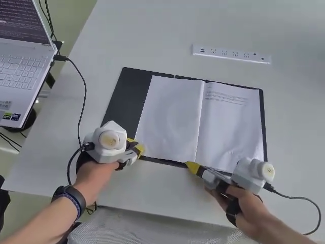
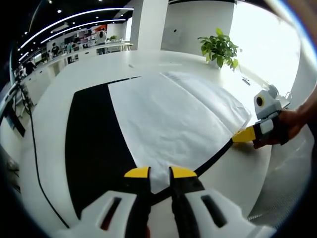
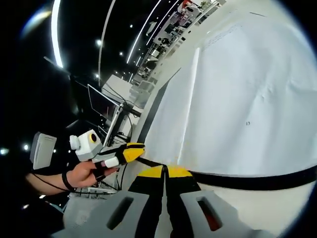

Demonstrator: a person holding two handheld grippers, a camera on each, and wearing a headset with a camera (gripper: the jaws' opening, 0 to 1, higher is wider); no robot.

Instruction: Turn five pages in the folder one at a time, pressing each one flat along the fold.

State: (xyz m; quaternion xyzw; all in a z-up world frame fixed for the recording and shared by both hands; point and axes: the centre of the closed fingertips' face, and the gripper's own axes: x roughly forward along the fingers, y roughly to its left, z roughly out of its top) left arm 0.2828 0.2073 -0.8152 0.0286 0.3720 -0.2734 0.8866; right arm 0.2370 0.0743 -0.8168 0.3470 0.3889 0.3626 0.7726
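In the head view, a wide white counter [image 1: 152,30] takes up most of the scene, matt and plain. The black folder [image 1: 124,96] lies open in the middle of it. It shows a blank left page [image 1: 170,119] and a right page [image 1: 231,127] with a few faint printed lines at the top. A laptop [image 1: 20,56] sits at 10 o'clock, and a black cable [image 1: 83,101] trails from it down toward the left gripper [image 1: 136,149]. A white power strip [image 1: 231,53] lies at 1 o'clock, well apart from the folder. The left gripper is at 7 o'clock, its yellow tips by the near corner of the left page. The right gripper [image 1: 193,166] comes in from 5 o'clock, with its tip at the folder's near edge just below the fold.

In the left gripper view, the fingers [image 2: 137,172] at 6 o'clock stand a little apart. The page corner lies in the slit between them, and nothing is visibly gripped. The folder's black cover [image 2: 94,139] spreads toward 9 o'clock, and the right gripper [image 2: 243,135] touches the folder's edge at 3 o'clock. Behind is an open-plan office with light strips on a dark ceiling at 11 o'clock. A potted plant [image 2: 219,48] stands at 1 o'clock, beside bright daylight.

In the right gripper view, the fingers [image 3: 179,172] at 6 o'clock are clenched together, with their tips at the folder's black edge [image 3: 257,181]. The pages rise toward 1 o'clock. The left gripper [image 3: 130,150] is at 8 o'clock, and dark ceiling with light strips lies beyond.
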